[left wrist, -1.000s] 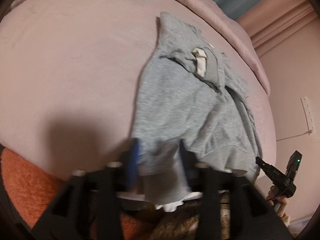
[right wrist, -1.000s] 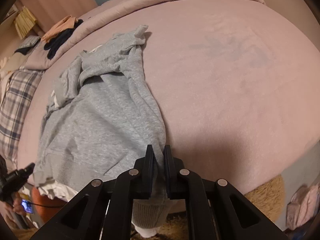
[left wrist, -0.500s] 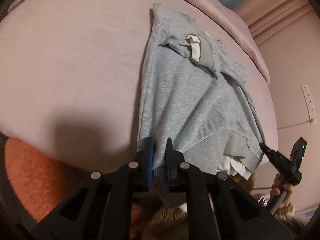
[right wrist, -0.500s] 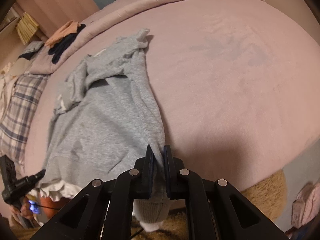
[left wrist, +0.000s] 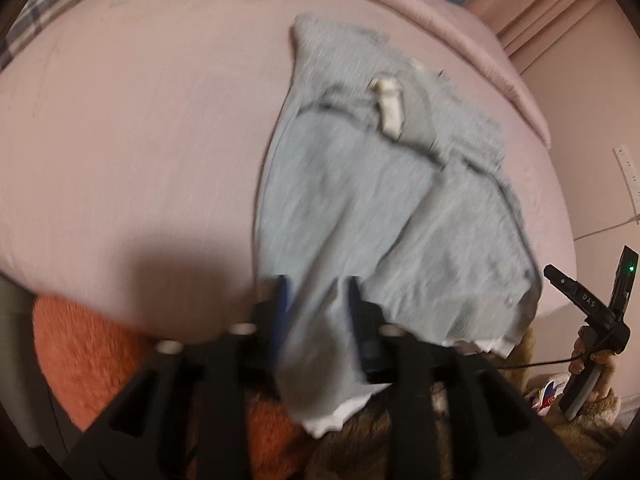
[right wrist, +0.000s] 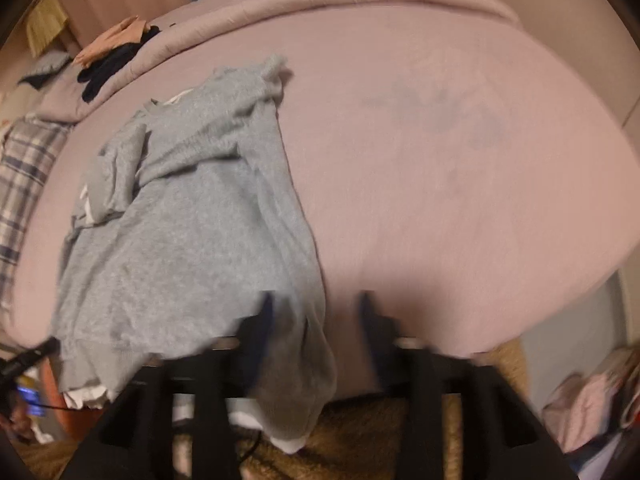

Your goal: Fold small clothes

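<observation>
A grey sweatshirt (left wrist: 360,200) lies spread on the pink bed (left wrist: 140,140), its body rumpled near the collar. One sleeve cuff (left wrist: 320,368) hangs over the near bed edge between the fingers of my left gripper (left wrist: 317,300). Its jaws are opening and the pads stand clear of the cloth. In the right wrist view the same sweatshirt (right wrist: 180,240) shows, with its other sleeve (right wrist: 296,368) drooping off the edge. My right gripper (right wrist: 317,312) is opening too, and the sleeve lies loose by its left finger.
A plaid cloth (right wrist: 24,168) lies at the bed's left side. Dark and peach garments (right wrist: 112,52) sit at the far end. An orange rug (left wrist: 88,360) and a brown shaggy rug (right wrist: 360,440) cover the floor below. A person's hand holds the other gripper (left wrist: 580,304).
Half a second ago both grippers were shut on the sleeve cuffs. Now both pairs of jaws stand apart and the sleeves hang loose. The left view has lifted slightly.
</observation>
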Demonstrator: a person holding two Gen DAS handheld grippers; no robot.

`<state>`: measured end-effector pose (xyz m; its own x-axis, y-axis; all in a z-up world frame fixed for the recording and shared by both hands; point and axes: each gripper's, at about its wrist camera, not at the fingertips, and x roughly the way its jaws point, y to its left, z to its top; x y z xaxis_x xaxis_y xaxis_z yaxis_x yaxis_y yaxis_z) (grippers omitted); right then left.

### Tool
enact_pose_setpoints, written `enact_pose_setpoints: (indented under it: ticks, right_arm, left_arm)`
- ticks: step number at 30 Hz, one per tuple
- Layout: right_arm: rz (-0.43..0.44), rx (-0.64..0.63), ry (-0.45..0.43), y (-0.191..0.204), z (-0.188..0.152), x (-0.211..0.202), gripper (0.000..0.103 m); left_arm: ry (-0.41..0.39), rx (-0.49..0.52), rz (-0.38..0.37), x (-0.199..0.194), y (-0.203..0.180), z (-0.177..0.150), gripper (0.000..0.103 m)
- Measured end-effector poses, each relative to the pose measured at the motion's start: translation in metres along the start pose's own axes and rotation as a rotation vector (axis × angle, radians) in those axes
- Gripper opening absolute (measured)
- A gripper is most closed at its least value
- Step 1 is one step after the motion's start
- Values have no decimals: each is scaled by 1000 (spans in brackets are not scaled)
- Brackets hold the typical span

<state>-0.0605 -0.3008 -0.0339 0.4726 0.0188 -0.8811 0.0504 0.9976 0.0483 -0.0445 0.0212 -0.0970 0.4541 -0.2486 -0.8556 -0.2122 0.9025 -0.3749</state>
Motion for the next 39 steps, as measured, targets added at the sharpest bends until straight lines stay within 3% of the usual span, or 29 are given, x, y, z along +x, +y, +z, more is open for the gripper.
enact_pose_setpoints:
  ticks: [1, 2, 9, 11, 17, 22, 32, 36, 39]
  right_arm:
    - [-13, -26, -25, 5, 4, -4, 57]
    - [-21, -61, -50, 13, 10, -8, 57]
    - [48, -281, -150, 92, 49, -13, 57]
    - [107, -325, -169, 116, 59, -13, 57]
    - [198, -444, -145, 188, 77, 23, 57]
    - [228, -459, -53, 230, 81, 61, 58]
    - [191, -466, 9, 255, 68, 96, 56]
    - [219, -430, 3, 246, 69, 94, 41]
    - [286, -382, 14, 234, 75, 85, 37]
  left_arm:
    - [-16, 1, -3, -1, -1, 2, 60]
    - [-39, 4, -6, -2, -3, 8, 62]
    - [-139, -6, 1, 3, -20, 50, 67]
    - [-148, -13, 0, 2, -19, 54, 67]
    - [-180, -23, 20, 0, -14, 69, 69]
    - [-176, -40, 28, 1, -10, 74, 70]
    - [-170, -54, 30, 1, -7, 80, 72]
    - [-172, -45, 34, 2, -10, 83, 72]
    - [-172, -45, 35, 4, -11, 86, 72]
